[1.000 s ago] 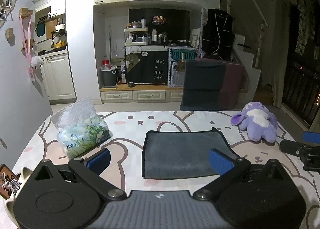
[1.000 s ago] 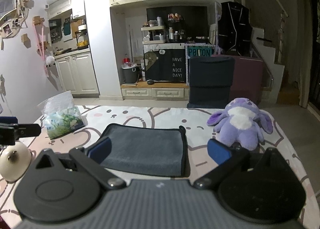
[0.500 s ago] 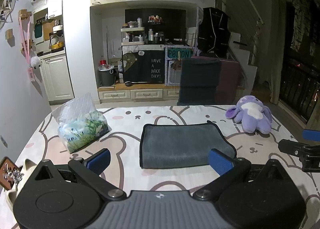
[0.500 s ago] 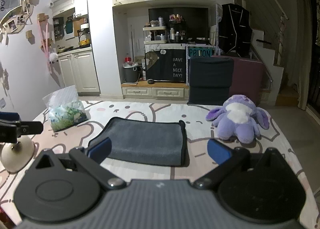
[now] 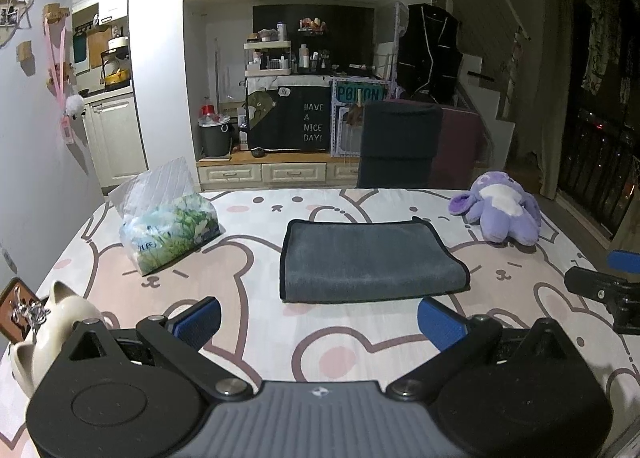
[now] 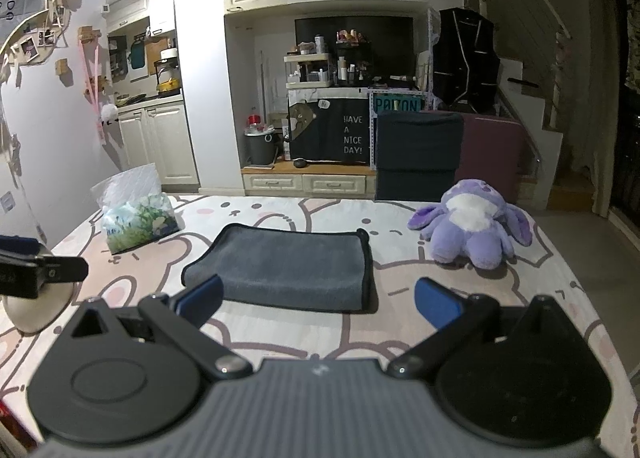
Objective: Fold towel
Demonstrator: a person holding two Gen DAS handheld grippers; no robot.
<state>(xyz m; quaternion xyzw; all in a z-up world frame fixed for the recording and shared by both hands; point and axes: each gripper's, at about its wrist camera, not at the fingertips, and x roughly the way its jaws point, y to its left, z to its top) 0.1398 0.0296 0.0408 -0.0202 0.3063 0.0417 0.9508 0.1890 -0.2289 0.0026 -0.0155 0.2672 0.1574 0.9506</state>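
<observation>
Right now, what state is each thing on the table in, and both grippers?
Towel: folded, flat, untouched.
Tissue pack: opened, tissue sticking up.
Plush toy: sitting upright.
Left hand-held gripper: open, empty.
Right hand-held gripper: open, empty.

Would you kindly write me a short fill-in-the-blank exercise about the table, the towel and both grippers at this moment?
1. The folded towel is dark ____ in colour.
2. Both the left gripper and the right gripper have their jaws ____.
3. The plush toy near the towel is ____ and white.
4. The tissue pack lies to the ____ of the towel.

Missing words: grey; open; purple; left
</observation>
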